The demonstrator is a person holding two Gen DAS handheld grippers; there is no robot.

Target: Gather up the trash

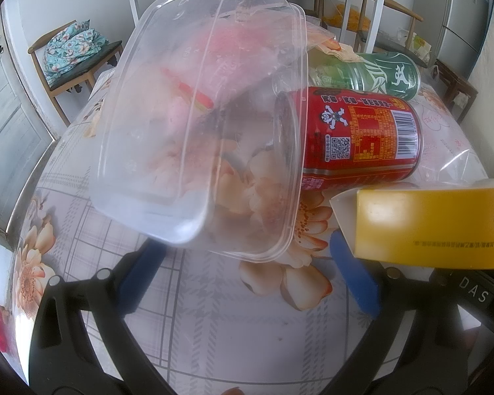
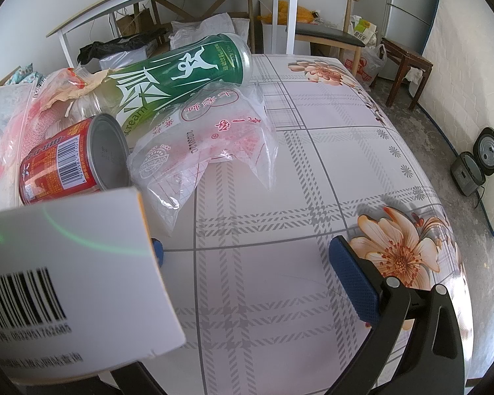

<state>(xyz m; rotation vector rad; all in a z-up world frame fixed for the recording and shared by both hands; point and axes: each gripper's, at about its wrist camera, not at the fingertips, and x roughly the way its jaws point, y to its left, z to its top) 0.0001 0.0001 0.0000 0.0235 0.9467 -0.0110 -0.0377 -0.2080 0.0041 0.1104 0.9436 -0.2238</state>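
While both grippers, left (image 1: pixel 247 273) and right (image 2: pixel 247 263), hold their jaws wide, one tub (image 1: pixel 201 115), two cans, red (image 1: pixel 352 138) and green (image 1: pixel 372 70), one bag (image 2: pixel 207 138) and one box (image 1: pixel 434 227) crowd the table (image 2: pixel 313 214).

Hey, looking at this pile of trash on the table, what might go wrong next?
1. The clear plastic container sits tilted against the red can; nudging either may tip it.
2. The red can and the green can both lie on their sides, so they might roll.
3. The cardboard box blocks much of the right tool's view, so aiming could suffer.
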